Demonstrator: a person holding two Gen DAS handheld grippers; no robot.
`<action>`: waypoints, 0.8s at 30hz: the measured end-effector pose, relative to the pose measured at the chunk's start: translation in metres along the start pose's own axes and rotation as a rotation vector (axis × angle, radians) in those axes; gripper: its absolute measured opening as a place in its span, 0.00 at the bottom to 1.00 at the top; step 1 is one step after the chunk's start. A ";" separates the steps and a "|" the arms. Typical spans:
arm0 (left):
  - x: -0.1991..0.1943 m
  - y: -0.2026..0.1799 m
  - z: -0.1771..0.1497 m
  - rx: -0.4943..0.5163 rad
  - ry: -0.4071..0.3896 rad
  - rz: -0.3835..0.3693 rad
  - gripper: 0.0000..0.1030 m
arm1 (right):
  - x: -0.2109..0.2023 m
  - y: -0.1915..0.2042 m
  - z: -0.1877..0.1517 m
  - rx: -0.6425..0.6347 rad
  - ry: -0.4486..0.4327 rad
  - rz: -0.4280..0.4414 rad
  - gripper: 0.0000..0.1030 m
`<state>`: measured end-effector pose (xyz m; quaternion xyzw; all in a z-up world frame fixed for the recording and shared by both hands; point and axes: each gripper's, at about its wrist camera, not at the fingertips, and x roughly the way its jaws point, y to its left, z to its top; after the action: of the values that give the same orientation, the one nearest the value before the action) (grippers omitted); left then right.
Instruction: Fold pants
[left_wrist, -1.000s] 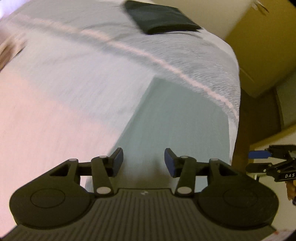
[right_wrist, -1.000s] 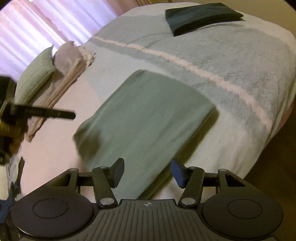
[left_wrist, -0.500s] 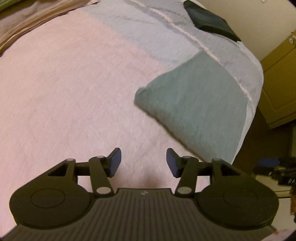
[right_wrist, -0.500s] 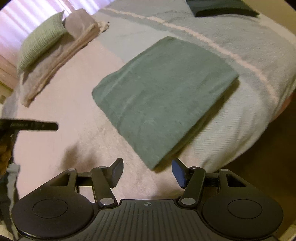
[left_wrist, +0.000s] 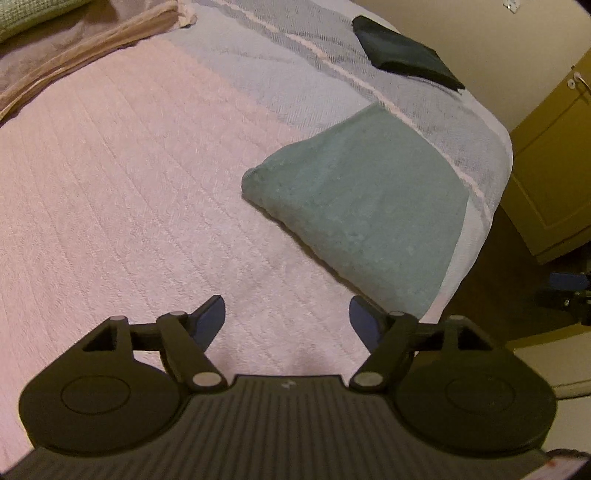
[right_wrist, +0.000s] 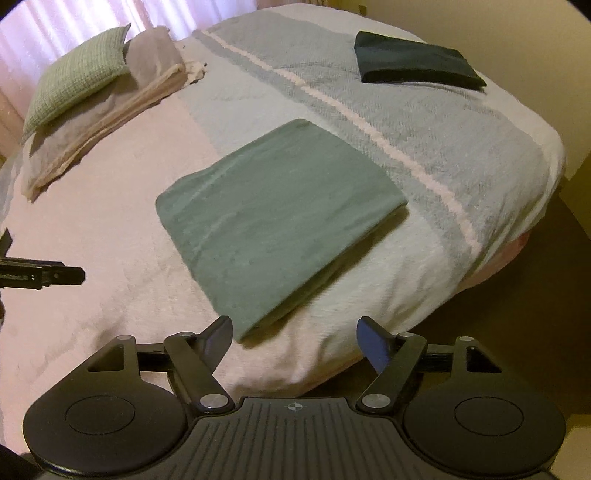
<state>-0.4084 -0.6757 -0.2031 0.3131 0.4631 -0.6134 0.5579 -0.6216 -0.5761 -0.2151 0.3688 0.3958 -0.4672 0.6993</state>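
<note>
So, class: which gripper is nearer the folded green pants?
Right. The right gripper hovers just off the green pants' near corner; the left gripper sits further off, over pink bedding.

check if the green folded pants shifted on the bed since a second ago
No. In the right wrist view the green folded pants lie just on the near side of the pale stripe, as before; only the camera pulled back. Both tools are open and empty.

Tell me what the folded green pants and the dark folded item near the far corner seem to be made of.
The green pants look like soft, matte fleece or terry-like knit: a nubby pile shows in the left wrist view, and the folded edge is thick. The dark folded item looks like a smoother, flatter dark fabric with a slight sheen; its weave is too small to tell.
</note>
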 end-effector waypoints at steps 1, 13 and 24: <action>0.000 -0.004 0.000 0.004 0.002 0.008 0.69 | -0.001 -0.004 0.005 -0.020 0.001 0.005 0.70; 0.027 -0.099 0.021 -0.100 -0.069 0.156 0.77 | 0.034 -0.096 0.084 -0.425 0.046 0.122 0.70; 0.052 -0.215 0.026 -0.314 -0.009 0.282 0.82 | 0.060 -0.167 0.129 -0.784 0.131 0.259 0.70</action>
<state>-0.6239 -0.7313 -0.1928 0.2812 0.5020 -0.4509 0.6823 -0.7375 -0.7609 -0.2404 0.1504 0.5376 -0.1650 0.8131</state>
